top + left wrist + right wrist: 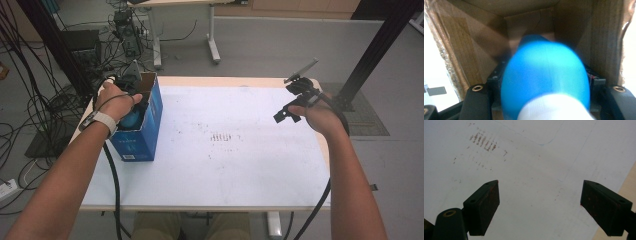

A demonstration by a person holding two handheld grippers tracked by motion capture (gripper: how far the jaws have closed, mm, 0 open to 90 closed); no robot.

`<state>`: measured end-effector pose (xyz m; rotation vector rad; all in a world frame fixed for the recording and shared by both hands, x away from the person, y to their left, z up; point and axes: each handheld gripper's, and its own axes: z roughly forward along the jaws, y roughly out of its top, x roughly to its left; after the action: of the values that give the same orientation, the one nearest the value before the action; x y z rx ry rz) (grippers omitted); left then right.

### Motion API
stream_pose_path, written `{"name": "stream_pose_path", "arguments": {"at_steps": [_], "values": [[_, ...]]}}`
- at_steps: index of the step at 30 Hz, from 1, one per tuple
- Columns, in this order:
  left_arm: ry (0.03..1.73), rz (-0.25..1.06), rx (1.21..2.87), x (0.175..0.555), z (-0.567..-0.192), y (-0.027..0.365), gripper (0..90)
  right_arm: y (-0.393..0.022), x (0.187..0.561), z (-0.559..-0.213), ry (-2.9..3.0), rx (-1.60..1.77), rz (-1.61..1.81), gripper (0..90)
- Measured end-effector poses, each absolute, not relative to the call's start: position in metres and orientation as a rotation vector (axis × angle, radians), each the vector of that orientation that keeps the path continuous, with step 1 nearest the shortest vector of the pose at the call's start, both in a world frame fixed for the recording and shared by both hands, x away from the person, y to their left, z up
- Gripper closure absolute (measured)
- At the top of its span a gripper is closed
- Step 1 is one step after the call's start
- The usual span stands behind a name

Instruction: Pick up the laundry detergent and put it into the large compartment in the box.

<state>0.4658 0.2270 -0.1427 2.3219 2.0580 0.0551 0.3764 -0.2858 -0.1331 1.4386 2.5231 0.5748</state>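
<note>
A blue cardboard box [136,140] stands upright with its top open at the table's left edge. My left gripper [137,111] reaches down into it, shut on a rounded blue object with a white end [546,67]. That object shows through the box mouth [134,120] in the high view. In the left gripper view the brown inner walls of the box [461,50] surround the jaws of the left gripper [545,82]. At the table's far right my right gripper [287,112] hovers open, and its right gripper view shows the right gripper [540,205] with nothing between its pads.
A white sheet [225,165] with faint brown marks [222,136] covers the table. The tan table edge [626,185] runs close beside the right gripper. Black frame posts [380,45] stand at both far corners. Cables and equipment [125,35] lie on the floor behind.
</note>
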Motion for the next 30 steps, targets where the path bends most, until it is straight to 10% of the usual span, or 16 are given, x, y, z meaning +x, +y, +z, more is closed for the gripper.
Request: {"name": "stream_pose_path", "arguments": {"at_steps": [30], "values": [[2.068, 0.024, 2.266, 0.465, -0.137, 0.241, 28.4, -0.279, 0.379, -0.134, 2.537, 1.428, 0.563, 15.6]]}}
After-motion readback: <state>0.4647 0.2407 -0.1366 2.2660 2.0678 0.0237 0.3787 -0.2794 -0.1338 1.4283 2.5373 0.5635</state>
